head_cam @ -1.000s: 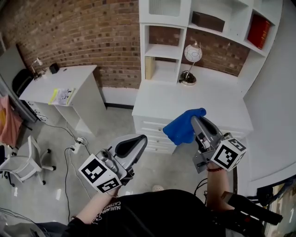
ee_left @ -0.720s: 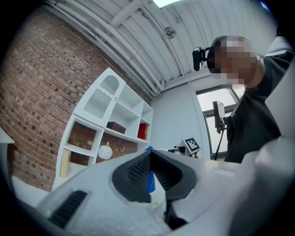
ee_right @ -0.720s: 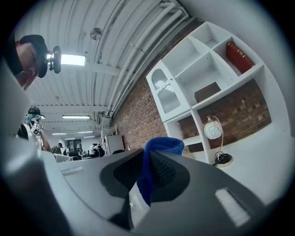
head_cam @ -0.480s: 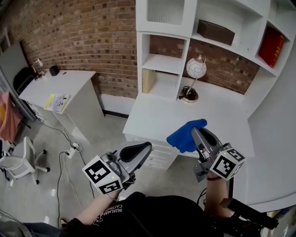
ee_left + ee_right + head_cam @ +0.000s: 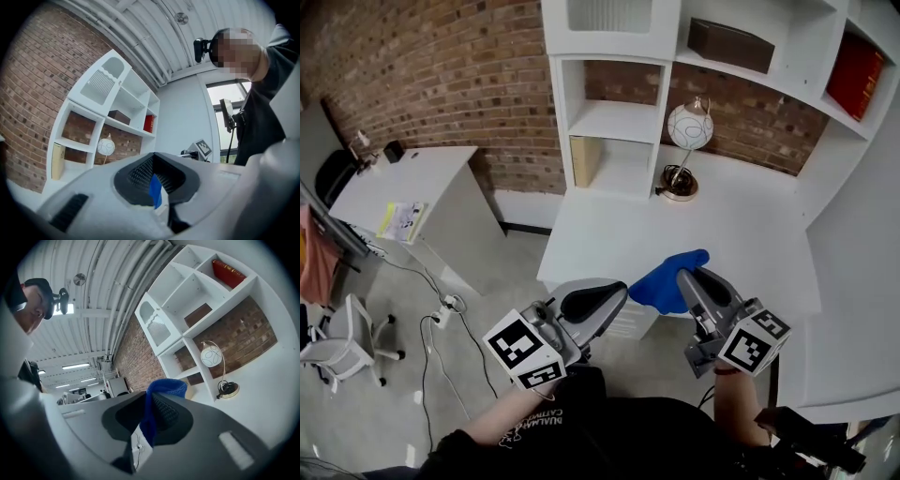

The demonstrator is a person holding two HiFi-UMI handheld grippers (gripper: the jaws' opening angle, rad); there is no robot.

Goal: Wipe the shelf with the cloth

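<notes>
Right claw (image 5: 687,278) clenched on crumpled blue fabric cloth (image 5: 661,284) — over front edge of white shelf-unit desktop (image 5: 750,234); left claw (image 5: 617,292) closed, empty.

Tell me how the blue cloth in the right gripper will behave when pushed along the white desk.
Likely floppy: the blue cloth droops in folds from the right gripper, so it should bunch rather than slide flat on the white desk. Probably light for its size, since a pinch on one part holds the whole of it up.

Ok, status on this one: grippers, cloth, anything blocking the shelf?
Right gripper shut on blue cloth. Left gripper shut, empty. Cloth not yet on shelf. Lamp stands on desktop beside it.
</notes>
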